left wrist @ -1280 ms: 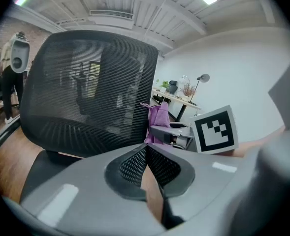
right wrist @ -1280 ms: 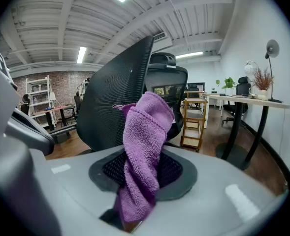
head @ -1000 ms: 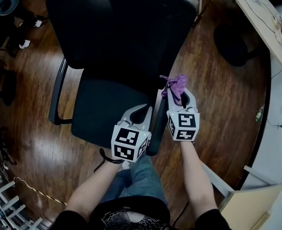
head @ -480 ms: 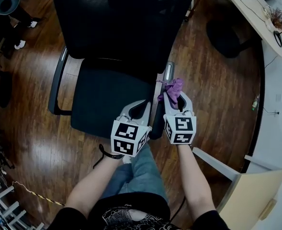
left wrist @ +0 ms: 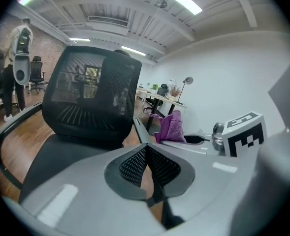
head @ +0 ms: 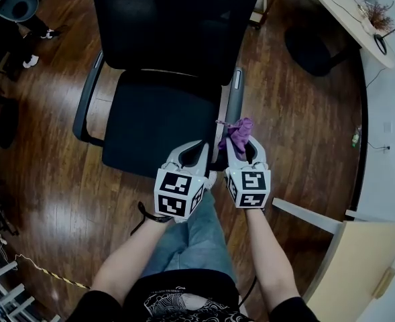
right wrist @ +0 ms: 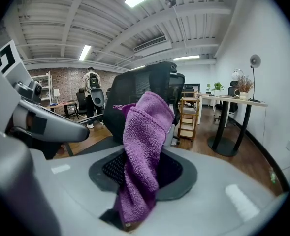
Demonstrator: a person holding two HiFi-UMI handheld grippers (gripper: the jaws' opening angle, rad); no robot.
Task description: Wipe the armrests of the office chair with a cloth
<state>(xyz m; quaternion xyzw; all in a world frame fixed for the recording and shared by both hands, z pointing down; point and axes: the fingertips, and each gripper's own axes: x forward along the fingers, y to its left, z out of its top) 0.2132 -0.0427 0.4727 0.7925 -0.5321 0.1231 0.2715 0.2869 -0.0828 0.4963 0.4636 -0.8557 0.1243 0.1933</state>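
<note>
The black office chair (head: 153, 129) stands in front of me, its mesh back (head: 177, 25) at the top of the head view. My right gripper (head: 239, 141) is shut on a purple cloth (head: 240, 131), which rests over the front part of the chair's right armrest (head: 233, 96). In the right gripper view the cloth (right wrist: 144, 132) hangs bunched between the jaws. My left gripper (head: 196, 147) is shut and holds nothing, just left of the right one over the seat's front right corner. The left armrest (head: 86, 102) is untouched.
A white desk (head: 348, 12) and a dark round base (head: 311, 49) lie at the upper right. A pale wooden panel (head: 358, 274) is at the lower right, another chair (head: 13, 2) at the upper left. A person (left wrist: 20, 41) stands far off.
Both grippers have drawn back toward me; the cloth has slid from the middle of the right armrest to its front part, baring more of the armrest beyond it.
</note>
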